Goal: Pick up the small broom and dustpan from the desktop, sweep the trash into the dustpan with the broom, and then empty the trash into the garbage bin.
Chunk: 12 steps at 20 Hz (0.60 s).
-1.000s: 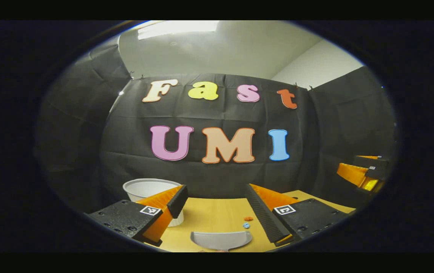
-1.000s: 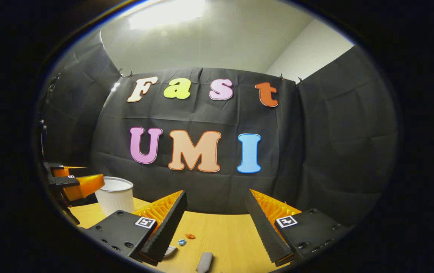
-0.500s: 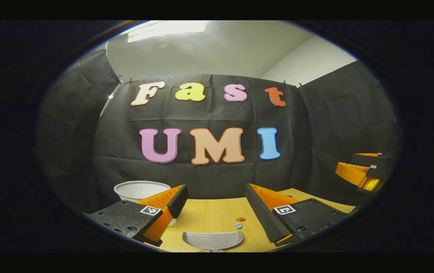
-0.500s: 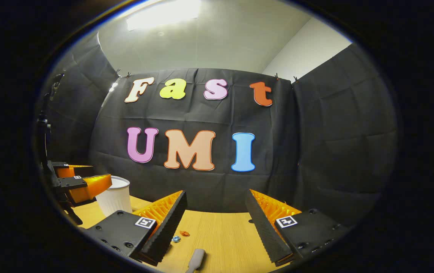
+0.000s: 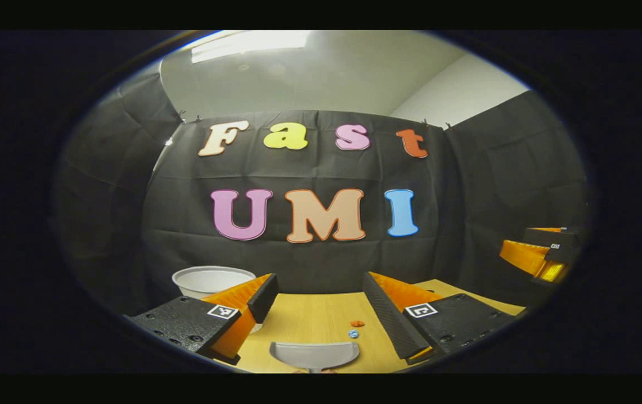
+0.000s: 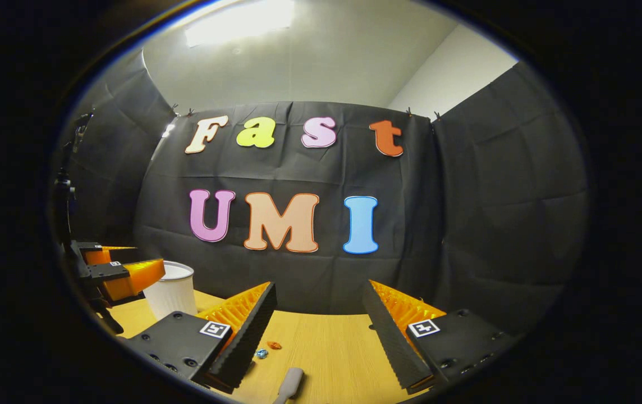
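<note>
In the left gripper view, the left gripper [image 5: 321, 306] hangs with jaws wide and empty above the grey dustpan [image 5: 314, 356] on the tabletop [image 5: 310, 317]; lower squarely onto its handle. In the right gripper view, the right gripper [image 6: 318, 331], jaws also apart and empty, faces the broom handle [image 6: 289, 384]; centre it before closing.

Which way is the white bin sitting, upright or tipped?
Upright. The white bin stands on the desktop with its open rim on top; in the left gripper view the rim faces up. Contents: cannot tell.
</note>
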Each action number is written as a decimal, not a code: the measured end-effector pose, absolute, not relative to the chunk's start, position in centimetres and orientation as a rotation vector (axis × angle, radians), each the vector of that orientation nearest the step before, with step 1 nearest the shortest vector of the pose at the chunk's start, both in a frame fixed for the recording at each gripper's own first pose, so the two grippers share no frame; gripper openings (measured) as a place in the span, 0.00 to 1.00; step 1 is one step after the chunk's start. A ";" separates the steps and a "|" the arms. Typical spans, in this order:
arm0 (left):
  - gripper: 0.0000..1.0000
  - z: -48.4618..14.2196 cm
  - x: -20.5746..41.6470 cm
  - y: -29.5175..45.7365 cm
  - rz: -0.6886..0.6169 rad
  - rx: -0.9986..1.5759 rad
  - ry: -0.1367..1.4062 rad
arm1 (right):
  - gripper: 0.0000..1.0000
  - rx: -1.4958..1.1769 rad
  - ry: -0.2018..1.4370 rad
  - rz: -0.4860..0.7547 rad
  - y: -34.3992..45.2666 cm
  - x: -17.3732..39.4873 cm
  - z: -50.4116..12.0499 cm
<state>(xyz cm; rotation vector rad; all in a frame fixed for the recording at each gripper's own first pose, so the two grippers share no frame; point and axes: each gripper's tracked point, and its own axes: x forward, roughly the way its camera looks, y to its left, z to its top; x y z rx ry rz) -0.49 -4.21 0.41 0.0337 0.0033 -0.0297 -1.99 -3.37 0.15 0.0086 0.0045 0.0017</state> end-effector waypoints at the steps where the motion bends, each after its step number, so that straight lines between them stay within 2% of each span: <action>1: 0.92 0.3 -0.4 -4.2 -0.028 0.029 0.004 | 0.99 0.007 0.000 0.002 -3.4 -2.1 0.2; 12: 0.92 0.5 -1.5 -4.0 0.004 0.043 0.010 | 0.99 0.021 0.003 0.043 -3.0 -2.1 -0.2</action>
